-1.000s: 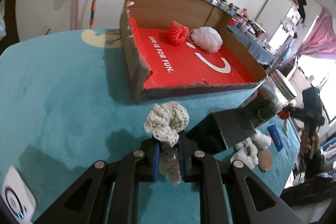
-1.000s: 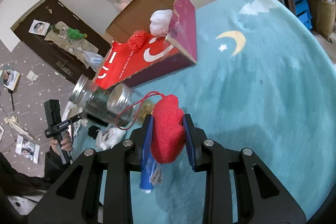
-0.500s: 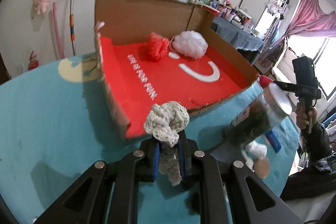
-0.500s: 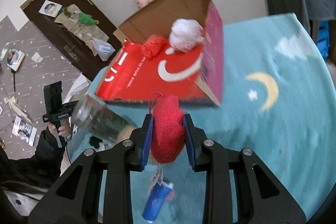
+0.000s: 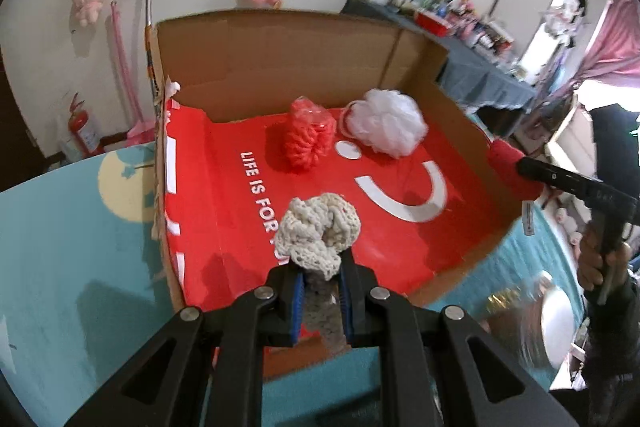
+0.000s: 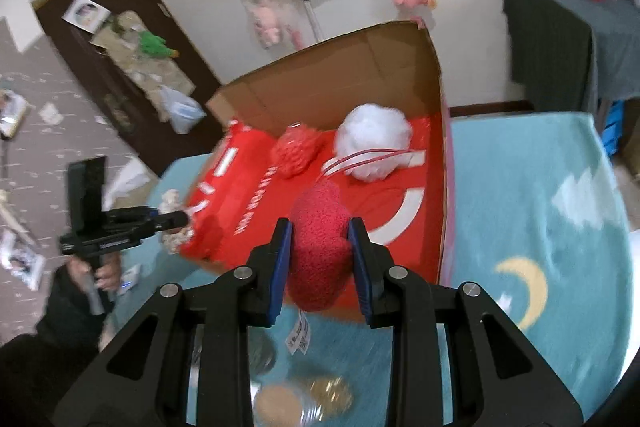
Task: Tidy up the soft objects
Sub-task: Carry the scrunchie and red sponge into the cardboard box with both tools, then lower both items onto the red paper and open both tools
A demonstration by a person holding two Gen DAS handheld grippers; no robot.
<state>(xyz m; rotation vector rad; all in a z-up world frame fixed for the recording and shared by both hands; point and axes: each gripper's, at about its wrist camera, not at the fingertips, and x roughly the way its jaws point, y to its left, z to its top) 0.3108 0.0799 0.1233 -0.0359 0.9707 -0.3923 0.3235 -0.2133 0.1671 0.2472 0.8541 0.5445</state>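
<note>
Bright fisheye views (blurred lower edges), window glare.

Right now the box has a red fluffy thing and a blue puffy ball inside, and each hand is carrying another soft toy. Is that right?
Almost. The puffy ball in the box is white, not blue, as the left wrist view shows. The red fluffy thing sits beside it, and each hand does carry a soft toy.

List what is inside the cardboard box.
On the cardboard box's red floor lie a red knitted ball and a white mesh pouf. The held cream knit hides part of the floor.
</note>
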